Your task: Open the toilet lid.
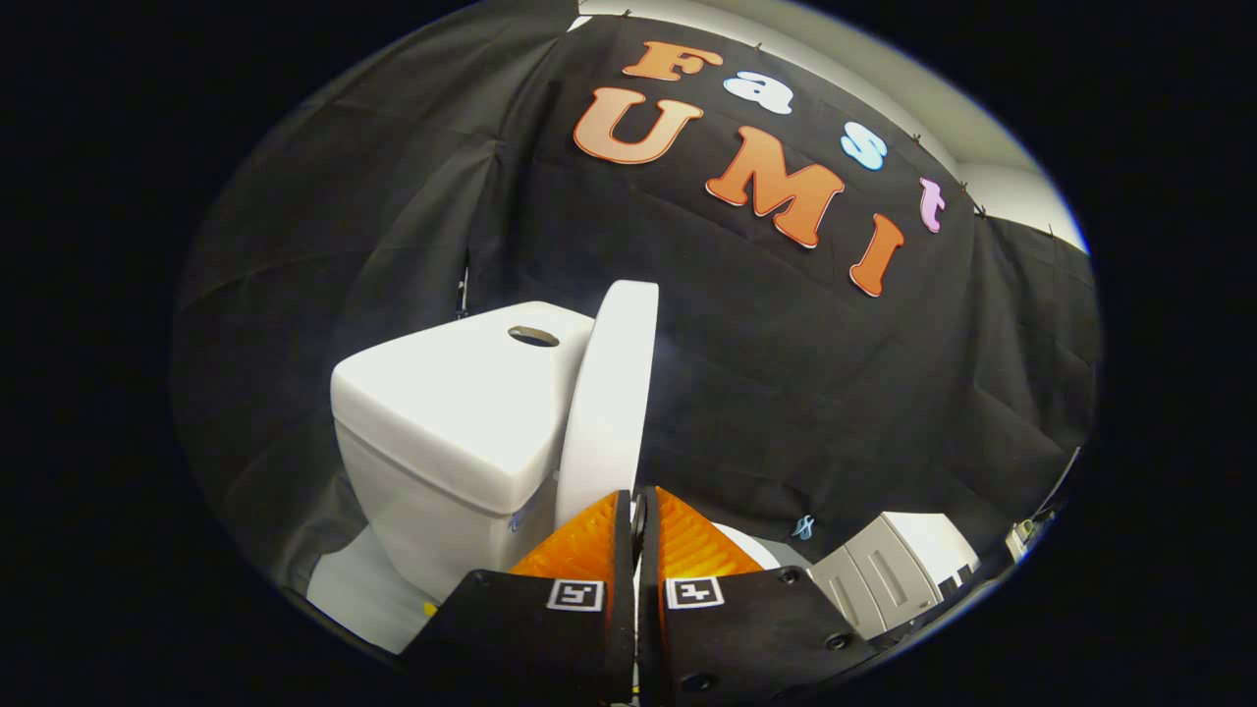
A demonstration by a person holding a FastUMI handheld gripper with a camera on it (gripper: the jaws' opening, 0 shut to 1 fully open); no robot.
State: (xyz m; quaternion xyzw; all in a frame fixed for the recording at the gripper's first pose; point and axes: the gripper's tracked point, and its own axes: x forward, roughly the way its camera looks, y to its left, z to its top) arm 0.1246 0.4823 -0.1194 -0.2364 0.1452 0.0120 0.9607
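Because the toilet lid already stands upright, seen edge-on and leaning against the right side of the cistern, the opening looks all but done. Its lower edge sits between the fingers of the gripper, which are drawn almost together and seem to pinch that thin rim, though the contact itself is hidden. I judge the lid to be light, rigid moulded plastic, smooth and glossy, so likely slippery; its rounded free edge is the place to hold it, and it pivots at a hinge, so it should swing, not lift. A boxy cistern of glazed white ceramic carries an oval flush button on top. Far right stands a pale cabinet.
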